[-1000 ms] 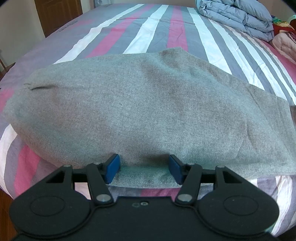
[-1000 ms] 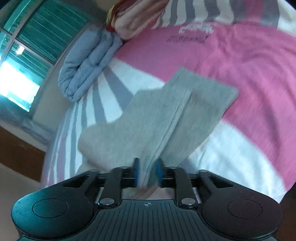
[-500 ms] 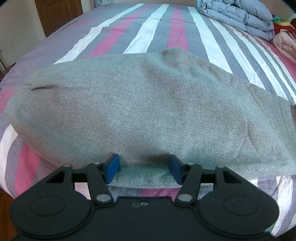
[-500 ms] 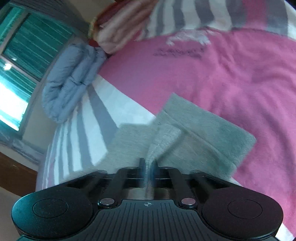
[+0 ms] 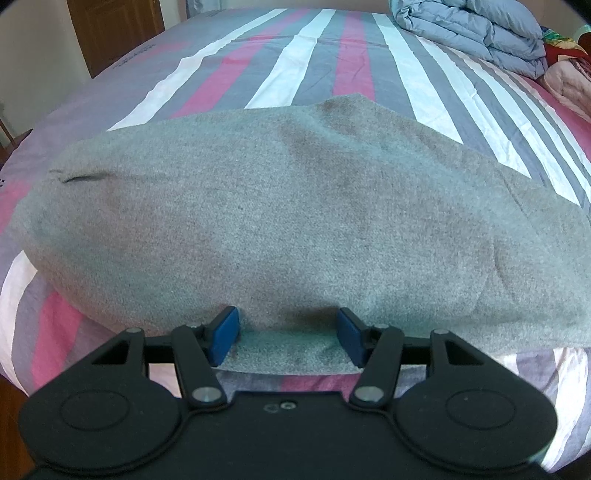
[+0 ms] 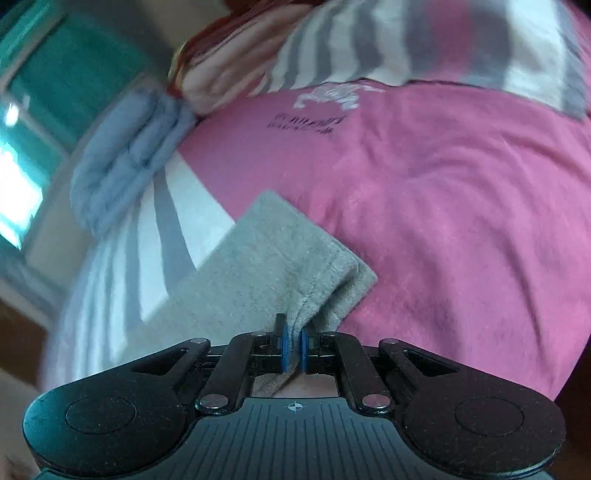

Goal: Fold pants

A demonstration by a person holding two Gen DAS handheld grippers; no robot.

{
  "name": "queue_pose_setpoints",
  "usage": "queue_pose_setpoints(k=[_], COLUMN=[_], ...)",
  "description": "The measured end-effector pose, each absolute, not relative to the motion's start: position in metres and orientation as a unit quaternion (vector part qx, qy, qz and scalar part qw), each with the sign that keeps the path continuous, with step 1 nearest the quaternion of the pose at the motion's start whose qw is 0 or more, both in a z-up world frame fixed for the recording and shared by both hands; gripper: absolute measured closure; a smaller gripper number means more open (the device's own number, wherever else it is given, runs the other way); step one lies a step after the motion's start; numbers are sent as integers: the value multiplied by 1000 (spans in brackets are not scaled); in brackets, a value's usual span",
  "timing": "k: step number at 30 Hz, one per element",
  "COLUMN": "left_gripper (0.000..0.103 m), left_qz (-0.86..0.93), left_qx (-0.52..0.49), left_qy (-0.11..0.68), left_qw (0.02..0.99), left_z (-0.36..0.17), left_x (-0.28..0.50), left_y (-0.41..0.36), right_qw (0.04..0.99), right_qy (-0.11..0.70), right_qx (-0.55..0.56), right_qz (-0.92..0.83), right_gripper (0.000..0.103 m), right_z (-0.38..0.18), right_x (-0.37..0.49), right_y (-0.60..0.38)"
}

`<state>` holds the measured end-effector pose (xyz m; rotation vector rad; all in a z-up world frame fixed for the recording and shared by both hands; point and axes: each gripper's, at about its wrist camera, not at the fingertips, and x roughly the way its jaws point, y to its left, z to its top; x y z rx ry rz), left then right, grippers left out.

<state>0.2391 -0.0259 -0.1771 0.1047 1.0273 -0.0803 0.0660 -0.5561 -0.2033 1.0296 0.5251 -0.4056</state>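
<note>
A bed (image 5: 317, 66) with a sheet striped in pink, grey and white is seen in both views, and the grey pants (image 5: 288, 221) are spread flat across it, near its front edge in the left wrist view. A folded blue quilt (image 5: 476, 29) is placed on the bed well behind the pants, at the far right corner, and a pinkish blanket (image 5: 569, 81) is seen just beside it. In the right wrist view, which is blurred, one end of the pants (image 6: 266, 266) is lifted a little above the pink part of the sheet. The left gripper (image 5: 288, 332) is held at the near edge of the pants with its jaws spread wide, and a lower layer of the cloth is seen between them. The right gripper (image 6: 293, 347) is clenched on a bunched fold of the pants.
</note>
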Motion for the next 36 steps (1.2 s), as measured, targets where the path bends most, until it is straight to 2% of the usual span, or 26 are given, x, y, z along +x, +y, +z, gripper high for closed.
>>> queue_pose_setpoints(k=[4, 7, 9, 11, 14, 16, 17, 23, 30, 33, 34, 35, 36], left_gripper=[52, 52, 52, 52, 52, 52, 52, 52, 52, 52, 51, 51, 51], left_qz=[-35, -35, -36, -36, -35, -33, -32, -32, -30, -28, -28, -27, -27], left_qx=[52, 51, 52, 52, 51, 53, 55, 57, 61, 64, 66, 69, 72], left_qy=[488, 488, 488, 487, 486, 485, 485, 485, 483, 481, 480, 478, 476], left_qw=[871, 871, 871, 871, 872, 872, 872, 872, 873, 874, 874, 875, 876], left_z=[-178, -177, -177, -177, -177, -178, -178, -178, -179, -178, -178, -178, -178], left_x=[237, 236, 236, 236, 236, 236, 236, 237, 236, 235, 234, 234, 233], left_y=[-28, -28, -28, -28, -27, -29, -30, -30, -32, -33, -34, -35, -36], right_qw=[824, 802, 787, 814, 867, 898, 900, 812, 802, 813, 816, 818, 818], right_qy=[237, 292, 297, 272, 163, 125, 136, 259, 281, 256, 249, 247, 251], right_qx=[486, 494, 514, 490, 457, 407, 399, 483, 484, 479, 477, 475, 470], right_qz=[-170, -169, -169, -154, -118, -107, -112, -203, -208, -210, -211, -213, -216], right_gripper=[98, 98, 98, 98, 98, 99, 99, 98, 97, 69, 53, 43, 43], right_z=[-191, -195, -194, -166, -102, -81, -86, -200, -206, -192, -187, -185, -184], right_x=[75, 103, 115, 127, 123, 114, 113, 90, 87, 69, 65, 62, 59], right_y=[-565, -571, -577, -576, -568, -556, -554, -573, -577, -576, -577, -577, -577])
